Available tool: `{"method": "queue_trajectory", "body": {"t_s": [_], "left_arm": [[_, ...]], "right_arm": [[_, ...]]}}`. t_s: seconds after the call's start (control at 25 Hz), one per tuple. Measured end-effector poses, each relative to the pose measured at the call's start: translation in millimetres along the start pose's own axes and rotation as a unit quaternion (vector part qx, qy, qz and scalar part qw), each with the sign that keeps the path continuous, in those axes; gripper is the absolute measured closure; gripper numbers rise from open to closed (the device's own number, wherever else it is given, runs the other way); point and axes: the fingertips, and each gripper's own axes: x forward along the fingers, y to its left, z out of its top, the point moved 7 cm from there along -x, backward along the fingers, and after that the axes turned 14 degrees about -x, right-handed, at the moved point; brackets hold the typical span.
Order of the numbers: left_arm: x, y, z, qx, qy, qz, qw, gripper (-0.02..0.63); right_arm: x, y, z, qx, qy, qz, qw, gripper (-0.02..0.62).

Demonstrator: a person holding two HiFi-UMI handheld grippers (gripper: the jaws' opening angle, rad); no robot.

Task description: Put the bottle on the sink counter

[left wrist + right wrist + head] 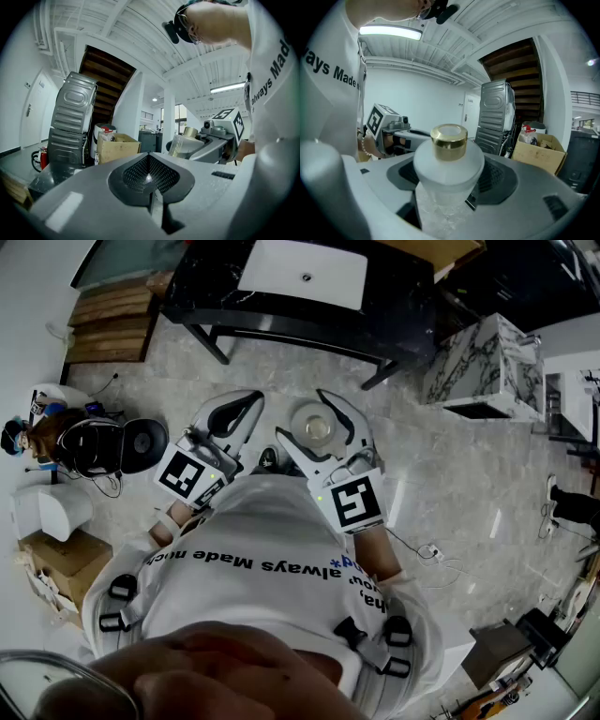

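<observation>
A frosted white bottle [312, 426] with a gold cap stands upright between the jaws of my right gripper [306, 420], which is shut on it at about chest height above the floor. The right gripper view shows the bottle [449, 161] close up, its body clamped between the pads. My left gripper [232, 416] hangs just left of it, shut with nothing in it; its jaws meet in the left gripper view [150, 187]. The black sink counter [394, 296] with a white basin [305, 273] lies ahead at the top of the head view.
Wooden stairs [108, 320] sit left of the counter and a marble block [483, 357] to its right. A cardboard box [56, 563] and a black round device [141, 439] lie at the left. A silver appliance [70, 122] stands by another cardboard box [117, 145].
</observation>
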Motion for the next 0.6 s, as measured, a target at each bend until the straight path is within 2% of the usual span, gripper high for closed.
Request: {"method": "queue_trajectory", "body": {"t_s": [0.6], "left_arm": [[-30.0, 17.2, 4.7, -0.005, -0.011, 0.007, 0.9999, 0.603]], "right_arm": [[17.3, 17.3, 22.9, -0.007, -0.006, 0.009, 1.0, 0.262]]}}
